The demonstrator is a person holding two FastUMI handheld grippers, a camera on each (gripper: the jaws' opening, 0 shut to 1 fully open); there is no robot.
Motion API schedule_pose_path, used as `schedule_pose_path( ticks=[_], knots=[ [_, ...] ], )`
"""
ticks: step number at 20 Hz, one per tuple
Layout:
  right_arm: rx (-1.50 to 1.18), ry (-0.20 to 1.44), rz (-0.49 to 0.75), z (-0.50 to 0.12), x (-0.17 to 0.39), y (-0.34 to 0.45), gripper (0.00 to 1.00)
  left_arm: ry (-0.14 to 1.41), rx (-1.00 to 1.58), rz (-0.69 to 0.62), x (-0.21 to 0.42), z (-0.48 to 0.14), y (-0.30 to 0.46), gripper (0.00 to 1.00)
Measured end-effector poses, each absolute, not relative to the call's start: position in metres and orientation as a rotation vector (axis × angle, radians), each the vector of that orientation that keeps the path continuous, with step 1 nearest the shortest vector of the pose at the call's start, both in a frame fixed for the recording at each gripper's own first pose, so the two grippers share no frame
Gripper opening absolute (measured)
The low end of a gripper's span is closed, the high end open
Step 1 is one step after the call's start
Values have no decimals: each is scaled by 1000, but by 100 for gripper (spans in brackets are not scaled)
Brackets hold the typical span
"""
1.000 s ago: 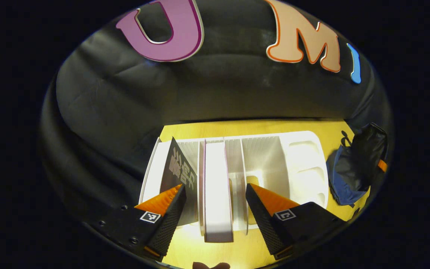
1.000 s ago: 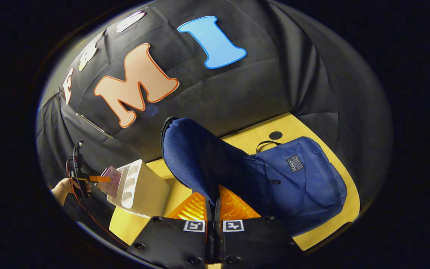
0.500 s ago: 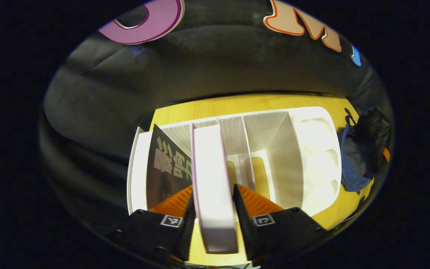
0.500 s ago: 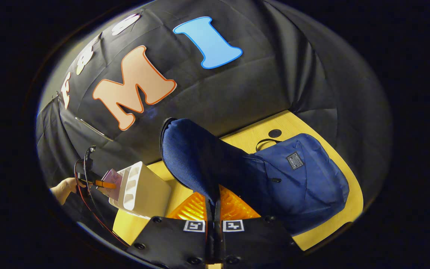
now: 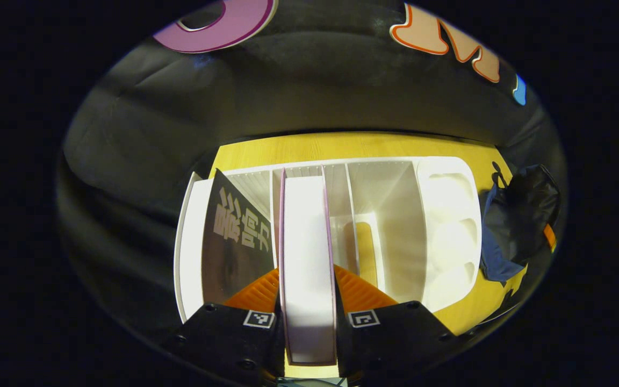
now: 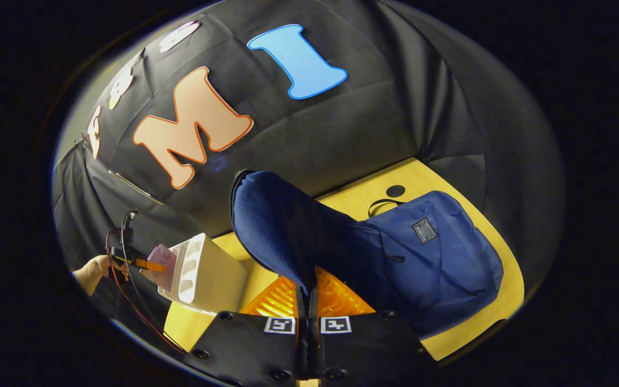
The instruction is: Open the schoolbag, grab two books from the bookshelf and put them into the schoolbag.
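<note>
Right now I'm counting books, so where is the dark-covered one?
In the left gripper view, the dark-covered book leans in the white bookshelf's leftmost slot, left of the pink-edged book.

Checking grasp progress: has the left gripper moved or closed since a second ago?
Yes. The left gripper has advanced into the white plastic bookshelf and closed its fingers onto the white pink-edged book, which they earlier straddled.

Large pale characters in a non-Latin script run across the black book cover [image 5: 237, 234] standing in the white plastic bookshelf [image 5: 449, 215]. The small dark patch [image 6: 424, 230] on the blue fabric schoolbag [image 6: 438, 269] is too small to read.
</note>
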State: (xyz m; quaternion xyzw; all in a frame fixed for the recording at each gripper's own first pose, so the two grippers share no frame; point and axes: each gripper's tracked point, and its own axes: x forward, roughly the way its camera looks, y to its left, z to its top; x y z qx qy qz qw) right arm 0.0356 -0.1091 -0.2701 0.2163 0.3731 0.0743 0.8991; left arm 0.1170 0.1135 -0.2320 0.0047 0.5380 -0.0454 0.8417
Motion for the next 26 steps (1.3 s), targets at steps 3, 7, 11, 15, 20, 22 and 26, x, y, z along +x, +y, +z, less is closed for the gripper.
schedule_pose_path(
  ticks=[3, 7, 11, 15, 20, 22, 26],
  knots=[
    [443, 773, 155, -271, 36, -110, 4, 1124, -27, -90, 115, -216, 120, 35],
    [442, 777, 153, -270, 36, -111, 4, 1081, -69, -98, 115, -187, 133, 32],
    [435, 782, 151, -269, 35, -112, 4, 1016, -170, -94, 115, -147, 145, 35],
    [426, 788, 149, -270, 35, -112, 4, 935, -273, -80, 119, -105, 156, 34],
    [431, 788, 147, -270, 34, -112, 4, 830, -529, -116, 121, -59, 151, 31],
    [438, 786, 147, -269, 34, -112, 4, 796, -618, -138, 117, -52, 141, 35],
    [452, 791, 156, -269, 34, -112, 4, 767, -782, -204, 115, -46, 95, 35]
  ],
)
